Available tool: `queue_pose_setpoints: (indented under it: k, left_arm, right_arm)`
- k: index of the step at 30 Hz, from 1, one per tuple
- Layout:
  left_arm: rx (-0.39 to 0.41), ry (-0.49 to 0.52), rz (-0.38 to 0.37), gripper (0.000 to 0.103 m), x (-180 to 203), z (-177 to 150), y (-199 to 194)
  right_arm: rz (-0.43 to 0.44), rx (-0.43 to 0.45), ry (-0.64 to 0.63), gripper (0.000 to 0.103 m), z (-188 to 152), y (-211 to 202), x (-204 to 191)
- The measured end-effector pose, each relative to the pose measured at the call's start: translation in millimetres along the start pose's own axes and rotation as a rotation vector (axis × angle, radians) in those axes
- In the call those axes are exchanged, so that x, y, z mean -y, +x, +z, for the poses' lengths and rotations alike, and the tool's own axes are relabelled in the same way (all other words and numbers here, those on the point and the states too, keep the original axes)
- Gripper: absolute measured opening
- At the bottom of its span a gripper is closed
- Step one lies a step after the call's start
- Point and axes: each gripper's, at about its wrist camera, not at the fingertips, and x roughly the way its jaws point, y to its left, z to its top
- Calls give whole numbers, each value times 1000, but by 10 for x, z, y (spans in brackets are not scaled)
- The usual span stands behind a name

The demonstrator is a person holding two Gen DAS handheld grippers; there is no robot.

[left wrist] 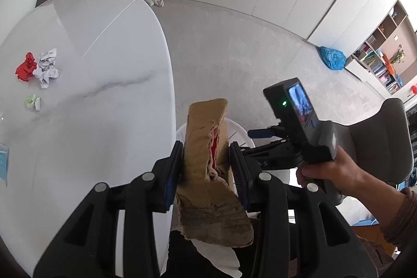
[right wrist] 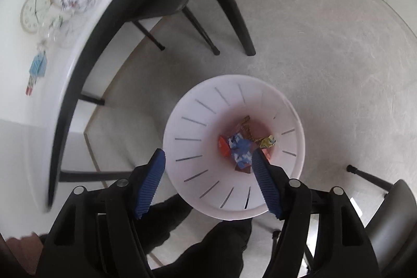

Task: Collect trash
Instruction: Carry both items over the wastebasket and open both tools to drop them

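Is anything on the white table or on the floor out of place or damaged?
Yes. Crumpled red paper, crumpled white paper and a green scrap lie loose on the table. The cardboard piece in the left gripper is torn and ragged.

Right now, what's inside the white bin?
Inside the white bin: a blue-and-white wrapper, an orange scrap, a yellow-green wrapper and brown pieces. Anything beneath them is hidden.

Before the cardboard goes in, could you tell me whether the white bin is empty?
Not empty: the white bin already holds several wrappers, blue, red and yellow, on its bottom, though most of it is unfilled.
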Motion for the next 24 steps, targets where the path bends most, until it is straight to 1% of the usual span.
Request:
queue_pose_setpoints:
  k: [1,3,6,7,8,9,10,11,13,14,15,17,20,24]
  left_arm:
    - [-10,7,3,36,64,10,63]
    - [-27,21,15,36,206,22,150]
    - [-69,40,28,37,391,38,386]
    - [-80,40,29,38,427,40,449]
    - [-99,39,26,40,476,40,548]
    - [-127,33,32,47,514,43,652]
    - [-152,30,30,56,545,41,746]
    - [-167,32,31,61,556,39,813]
    - [-186,54,55,72,615,47,961]
    - [-194,65,64,75,639,50,1010]
    - [-203,74,73,80,661,49,1051]
    - [-211,85,85,82,701,57,1093]
    - [-210,79,82,87,735,101,1108]
    - [-192,63,81,89,726,83,968]
  right_arm:
    - [3,18,12,78,11,-90,54]
    - [-18,63,37,84,31,-339,166]
    - [-52,125,55,86,23,-731,319]
    - [-58,142,61,89,15,-833,366]
    - [-62,163,70,91,-5,-955,417]
    - [-63,183,79,93,-24,-1054,465]
    - [-62,197,87,93,-42,-1138,511]
    - [-58,202,95,93,-34,-1188,559]
    - [-54,206,104,93,-45,-1276,613]
    - [-55,210,107,93,-52,-1318,623]
    - [-55,210,108,93,-52,-1334,623]
    - [-53,208,109,93,-62,-1344,626]
    - [-47,199,104,93,-52,-1332,622]
    - [-44,187,95,93,-68,-1350,638]
